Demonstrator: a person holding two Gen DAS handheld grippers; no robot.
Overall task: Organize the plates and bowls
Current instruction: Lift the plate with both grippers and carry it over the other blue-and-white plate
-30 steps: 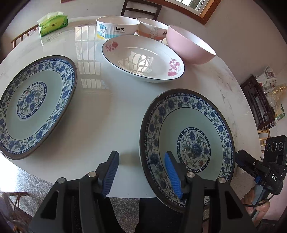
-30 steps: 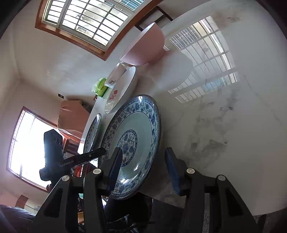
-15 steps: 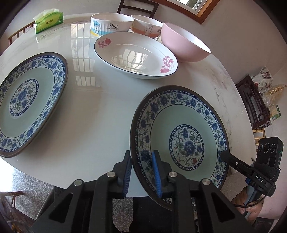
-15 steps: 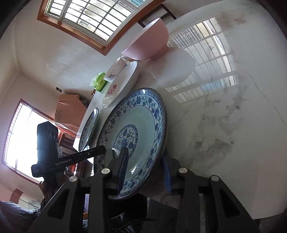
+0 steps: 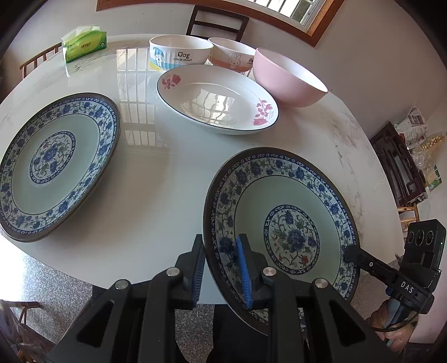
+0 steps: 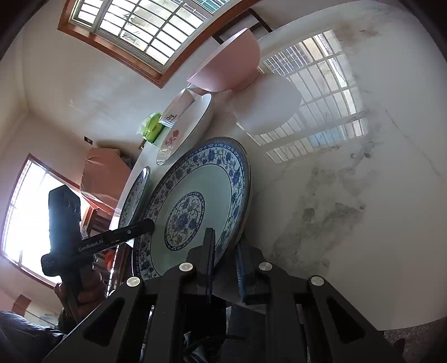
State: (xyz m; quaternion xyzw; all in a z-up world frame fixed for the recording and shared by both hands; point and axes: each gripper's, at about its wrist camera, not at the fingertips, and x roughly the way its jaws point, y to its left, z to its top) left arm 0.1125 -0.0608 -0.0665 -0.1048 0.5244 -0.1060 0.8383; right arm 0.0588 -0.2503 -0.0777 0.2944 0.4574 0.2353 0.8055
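A blue-and-white patterned plate sits at the near edge of the white table. My left gripper is shut on its near-left rim. My right gripper is shut on the same plate at its opposite rim, and shows at the right of the left wrist view. A second blue-and-white plate lies to the left. A white plate with pink flowers lies behind, with a pink bowl, a "Dog" bowl and a rabbit bowl.
A green tissue pack lies at the table's far left. A dark chair stands behind the table. A dark cabinet with papers stands to the right. The table's right part is stained marble.
Both grippers went from open around the near plate's rim to shut on it. The plate now looks slightly raised and tilted.
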